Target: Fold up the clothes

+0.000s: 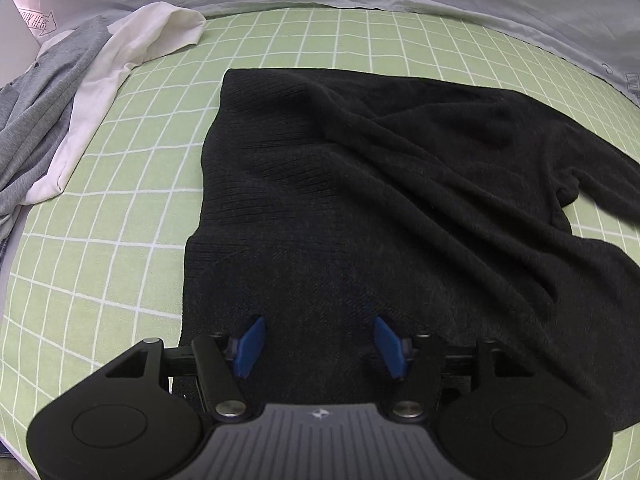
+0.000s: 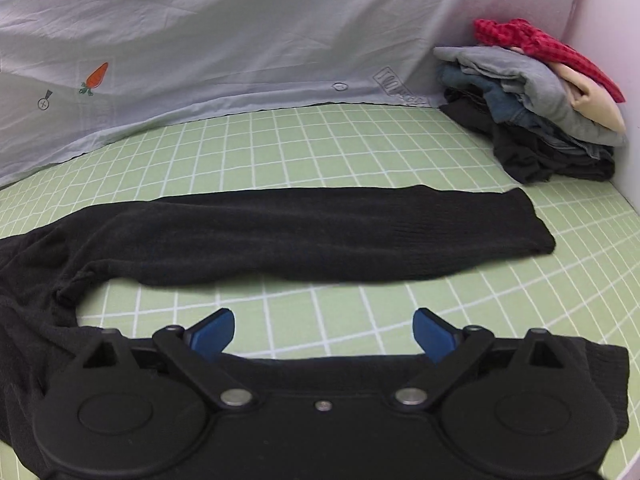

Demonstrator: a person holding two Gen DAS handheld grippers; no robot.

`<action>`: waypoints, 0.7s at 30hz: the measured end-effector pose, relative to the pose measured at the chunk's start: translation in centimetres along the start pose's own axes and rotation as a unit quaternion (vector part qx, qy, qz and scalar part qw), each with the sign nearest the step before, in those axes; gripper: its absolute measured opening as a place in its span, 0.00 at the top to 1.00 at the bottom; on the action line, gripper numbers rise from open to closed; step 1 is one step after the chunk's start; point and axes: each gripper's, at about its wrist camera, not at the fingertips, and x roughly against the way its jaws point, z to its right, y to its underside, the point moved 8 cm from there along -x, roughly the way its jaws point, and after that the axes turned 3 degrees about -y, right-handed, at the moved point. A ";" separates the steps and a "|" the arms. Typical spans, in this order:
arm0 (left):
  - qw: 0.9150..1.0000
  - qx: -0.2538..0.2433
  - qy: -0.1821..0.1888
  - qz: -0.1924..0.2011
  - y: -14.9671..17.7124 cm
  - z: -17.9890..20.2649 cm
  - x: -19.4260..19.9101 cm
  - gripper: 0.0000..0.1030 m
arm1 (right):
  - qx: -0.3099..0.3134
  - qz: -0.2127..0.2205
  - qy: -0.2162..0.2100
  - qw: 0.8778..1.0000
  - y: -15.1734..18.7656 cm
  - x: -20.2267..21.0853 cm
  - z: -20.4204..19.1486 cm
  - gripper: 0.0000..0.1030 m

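Note:
A black knit sweater (image 1: 360, 184) lies spread on the green checked sheet (image 1: 132, 184). My left gripper (image 1: 320, 344) hovers over its near part, blue pads apart, nothing pinched between them. In the right wrist view one long black sleeve (image 2: 320, 232) stretches flat across the sheet toward the right. My right gripper (image 2: 324, 332) stands wide open above bare sheet (image 2: 320, 144), just short of that sleeve. More of the black sweater lies under and beside its body at the lower left and right.
A grey and white garment (image 1: 72, 120) lies crumpled at the far left. A pile of clothes (image 2: 540, 108) with a red checked piece on top sits in the far right corner against a white wall. A pale blue printed cloth (image 2: 240, 40) rises behind the sheet.

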 end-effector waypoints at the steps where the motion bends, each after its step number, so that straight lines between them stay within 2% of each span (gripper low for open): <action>1: 1.000 0.001 -0.004 -0.001 0.2 0.1 0.1 0.40 | -0.011 0.003 0.008 1.000 0.1 0.4 1.3 0.06; 6: 0.999 0.031 -0.015 -0.011 1.0 -0.3 0.7 0.38 | -0.067 0.015 0.046 0.997 0.7 1.6 7.9 0.06; 15: 0.997 0.064 -0.045 -0.021 2.2 -0.7 0.8 0.30 | -0.159 -0.004 0.107 0.982 3.2 1.3 18.4 0.06; 18: 0.995 0.077 -0.054 -0.026 2.2 -0.8 0.6 0.25 | -0.153 -0.013 0.116 0.981 3.8 0.8 20.1 0.05; 21: 0.994 0.085 -0.060 -0.030 2.1 -0.8 0.5 0.24 | -0.124 -0.029 0.122 0.984 4.2 -0.1 21.0 0.04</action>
